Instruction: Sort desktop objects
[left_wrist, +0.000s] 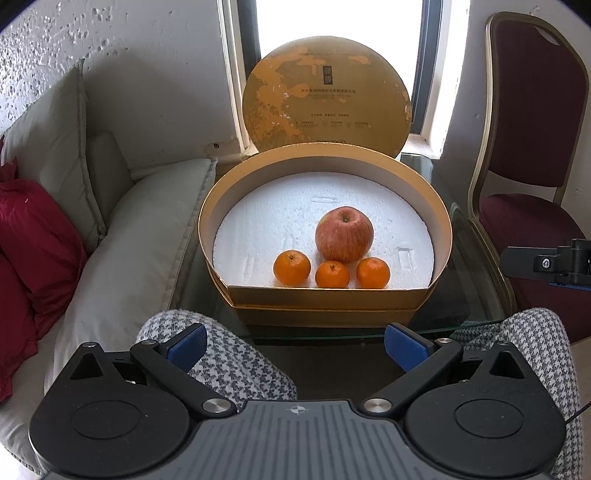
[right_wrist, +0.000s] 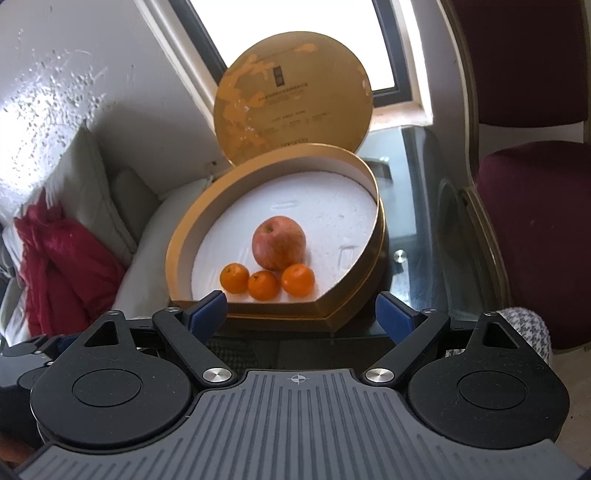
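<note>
a: can you read the print on the round lid (left_wrist: 327, 99)?
b: no, too small and blurred in both views. the box wall (left_wrist: 325, 295) hides the bottoms of the three tangerines (left_wrist: 291, 267).
a: the chair (left_wrist: 532, 122)?
b: cut off by the right edge.

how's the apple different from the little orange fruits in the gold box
The red-and-yellow streaked apple is plainly larger than any of the three small orange citrus fruits. The apple is blotchy red with a sunken stem hollow on top; the citrus fruits are an even bright orange. The apple sits behind; the citrus fruits line up in front. All rest on the white foam liner of the round gold box.
</note>
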